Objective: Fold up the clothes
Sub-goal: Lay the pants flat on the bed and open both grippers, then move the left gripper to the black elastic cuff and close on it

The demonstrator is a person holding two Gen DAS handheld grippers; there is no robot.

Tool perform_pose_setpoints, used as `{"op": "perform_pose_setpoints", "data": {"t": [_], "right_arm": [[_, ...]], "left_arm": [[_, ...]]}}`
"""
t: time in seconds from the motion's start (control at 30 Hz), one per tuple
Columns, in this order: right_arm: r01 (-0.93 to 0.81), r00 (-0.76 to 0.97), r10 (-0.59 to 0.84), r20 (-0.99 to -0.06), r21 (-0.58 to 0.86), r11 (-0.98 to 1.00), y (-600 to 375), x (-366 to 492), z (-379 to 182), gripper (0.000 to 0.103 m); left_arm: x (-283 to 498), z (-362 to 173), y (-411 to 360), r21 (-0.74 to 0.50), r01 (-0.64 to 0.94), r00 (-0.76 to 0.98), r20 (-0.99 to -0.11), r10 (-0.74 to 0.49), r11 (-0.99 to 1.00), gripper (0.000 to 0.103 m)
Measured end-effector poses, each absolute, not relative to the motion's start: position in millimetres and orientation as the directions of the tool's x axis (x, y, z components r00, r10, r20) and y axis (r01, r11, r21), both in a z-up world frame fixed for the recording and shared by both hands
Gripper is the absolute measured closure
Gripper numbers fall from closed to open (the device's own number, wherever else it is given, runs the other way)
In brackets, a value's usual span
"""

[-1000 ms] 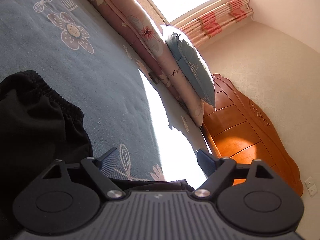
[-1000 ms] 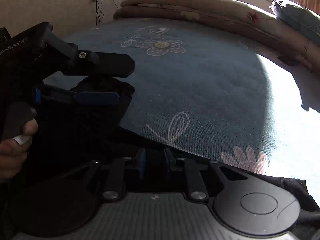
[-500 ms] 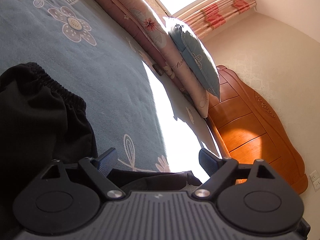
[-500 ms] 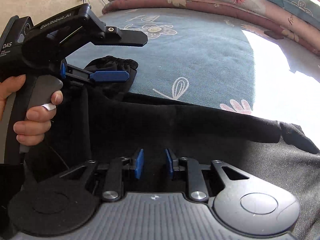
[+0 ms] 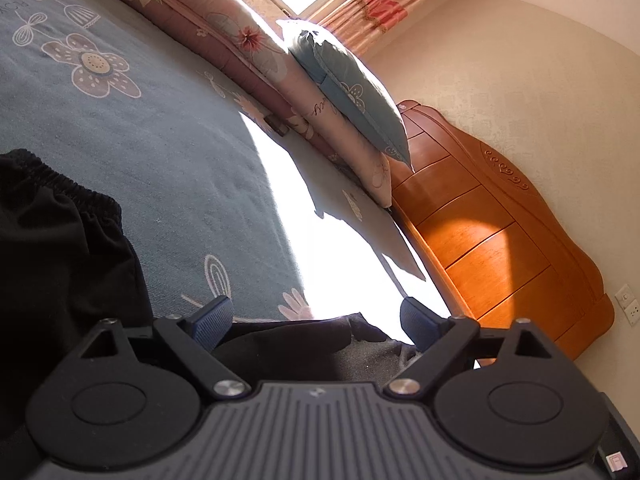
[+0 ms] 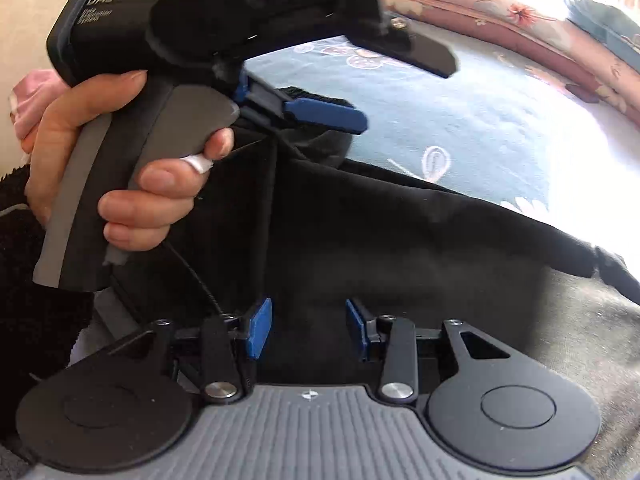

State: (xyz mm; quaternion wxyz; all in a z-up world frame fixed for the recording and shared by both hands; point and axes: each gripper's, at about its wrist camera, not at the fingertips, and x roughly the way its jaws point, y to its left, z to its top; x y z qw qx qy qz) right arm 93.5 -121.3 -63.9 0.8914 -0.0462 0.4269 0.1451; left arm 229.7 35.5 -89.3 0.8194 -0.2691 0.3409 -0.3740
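Black trousers (image 6: 400,240), soft, limp and light, sprawl across your blue bedspread (image 6: 480,128); with your left gripper (image 5: 316,320) wide apart and your right gripper (image 6: 308,330) opening empty above them, pinch the gathered waistband (image 5: 60,180).

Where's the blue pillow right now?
In the left wrist view the blue pillow sits upper centre, leaning on the folded floral quilt along the bed's far edge, next to the wooden headboard.

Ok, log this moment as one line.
stage: folding | left claw: open, empty | right claw: opening, over black garment | garment on bed
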Motion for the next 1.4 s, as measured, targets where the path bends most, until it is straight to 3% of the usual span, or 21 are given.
{"op": "perform_pose_setpoints", "data": {"t": [0.23, 0.37, 0.53, 0.7, 0.9, 1.1, 1.27, 1.4], "right_arm": [[0.024, 0.691, -0.027, -0.722, -0.014, 1.0, -221.4, 42.1, -54.5, 0.04], [0.154, 0.694, -0.167, -0.701, -0.082, 0.985, -257.3, 32.0, -82.8, 0.039], [0.171, 0.719, -0.108, -0.686, 0.024, 0.985, -272.1, 12.9, -105.6, 0.033], [0.141, 0.751, -0.02, -0.659, 0.131, 0.981, -268.3, -20.8, -111.7, 0.028], [0.101, 0.786, 0.042, -0.616, 0.196, 0.975, -283.0, -63.2, -102.0, 0.026], [0.163, 0.851, -0.029, -0.525, 0.212, 0.963, -312.7, -64.1, -96.3, 0.026], [0.272, 0.813, -0.094, -0.575, 0.232, 0.934, -342.9, -58.0, -112.0, 0.026], [0.261, 0.833, -0.08, -0.547, 0.262, 0.929, -351.2, -69.2, -112.7, 0.025]], "left_arm": [[206.6, -80.1, -2.8, -0.625, 0.47, 0.433, -0.452, -0.78, 0.623, 0.012], [166.1, -72.3, -18.7, -0.563, 0.52, 0.416, -0.49, -0.766, 0.643, 0.012], [118.1, -79.1, -49.5, -0.39, 0.598, 0.42, -0.592, -0.688, 0.7, 0.01], [103.3, -109.9, -67.2, -0.319, 0.57, 0.41, -0.688, -0.599, 0.757, 0.01], [93.3, -108.4, -75.1, -0.255, 0.554, 0.45, -0.709, -0.543, 0.793, 0.009], [85.7, -98.6, -93.0, -0.212, 0.585, 0.473, -0.694, -0.542, 0.783, 0.009], [87.5, -112.8, -88.5, -0.209, 0.566, 0.458, -0.725, -0.515, 0.797, 0.007], [78.0, -108.9, -90.8, -0.139, 0.599, 0.47, -0.737, -0.486, 0.789, 0.007]]}}
